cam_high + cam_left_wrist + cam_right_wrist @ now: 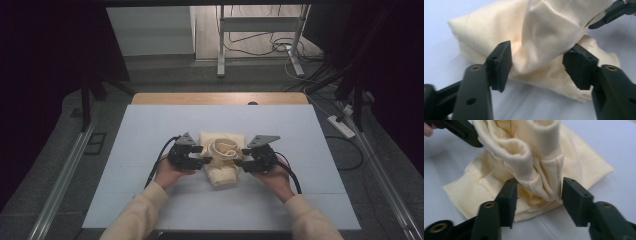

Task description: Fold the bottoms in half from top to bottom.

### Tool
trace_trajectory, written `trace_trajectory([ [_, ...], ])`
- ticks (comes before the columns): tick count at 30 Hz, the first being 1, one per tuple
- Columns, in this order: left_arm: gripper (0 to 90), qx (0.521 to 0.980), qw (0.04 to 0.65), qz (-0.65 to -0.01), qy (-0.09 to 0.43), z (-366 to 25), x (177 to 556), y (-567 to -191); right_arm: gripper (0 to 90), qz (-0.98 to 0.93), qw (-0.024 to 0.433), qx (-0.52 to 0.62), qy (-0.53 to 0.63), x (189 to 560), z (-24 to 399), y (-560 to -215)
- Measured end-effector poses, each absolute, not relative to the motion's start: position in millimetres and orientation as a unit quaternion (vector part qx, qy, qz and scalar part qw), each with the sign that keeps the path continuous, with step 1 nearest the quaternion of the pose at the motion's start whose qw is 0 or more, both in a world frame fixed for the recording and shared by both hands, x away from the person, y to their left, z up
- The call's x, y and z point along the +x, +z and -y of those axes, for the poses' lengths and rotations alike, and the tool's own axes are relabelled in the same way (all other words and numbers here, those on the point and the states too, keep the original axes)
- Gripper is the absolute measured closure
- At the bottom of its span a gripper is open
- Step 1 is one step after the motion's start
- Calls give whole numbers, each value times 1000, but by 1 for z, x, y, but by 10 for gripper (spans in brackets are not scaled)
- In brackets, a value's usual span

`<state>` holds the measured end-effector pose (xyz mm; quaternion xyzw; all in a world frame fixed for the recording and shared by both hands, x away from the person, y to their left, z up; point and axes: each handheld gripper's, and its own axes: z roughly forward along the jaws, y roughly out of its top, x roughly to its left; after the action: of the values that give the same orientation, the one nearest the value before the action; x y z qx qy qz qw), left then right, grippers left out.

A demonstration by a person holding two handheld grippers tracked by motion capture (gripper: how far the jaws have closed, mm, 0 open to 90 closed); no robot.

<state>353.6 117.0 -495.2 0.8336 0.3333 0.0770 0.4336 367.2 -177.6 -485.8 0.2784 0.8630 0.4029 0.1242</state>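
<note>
Centrally on the white table (150,125): one cream garment (222,157), bunched, ribbed cuffs up. Flanked by two grippers, left gripper (201,155) and right gripper (240,156), each with jaws parted around a fold of fabric, not clamped.

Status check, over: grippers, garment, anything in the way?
Left gripper open, jaws around garment fold. Right gripper open, jaws astride ribbed cuff. Garment bunched on mat. Nothing in the way.
</note>
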Motion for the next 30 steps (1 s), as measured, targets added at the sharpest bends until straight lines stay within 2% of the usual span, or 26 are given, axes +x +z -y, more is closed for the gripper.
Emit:
trace_trajectory([
  [3, 375, 826, 441, -340, 87, -127, 346, -489, 397, -856, 118, 286, 413, 362, 184, -478],
  [9, 374, 817, 446, -352, 98, -135, 343, -484, 395, -852, 102, 297, 419, 360, 192, -466],
  [17, 365, 821, 438, -351, 105, -133, 344, -483, 440, -837, 95, 319, 435, 368, 205, -450],
  [20, 358, 820, 437, -354, 105, -133, 346, -483, 521, -836, 89, 323, 434, 373, 207, -448],
  [27, 349, 821, 435, -355, 105, -133, 347, -483, 810, -856, 56, 295, 421, 389, 181, -448],
  [30, 349, 820, 434, -357, 105, -135, 348, -483, 866, -866, 57, 279, 410, 391, 166, -450],
])
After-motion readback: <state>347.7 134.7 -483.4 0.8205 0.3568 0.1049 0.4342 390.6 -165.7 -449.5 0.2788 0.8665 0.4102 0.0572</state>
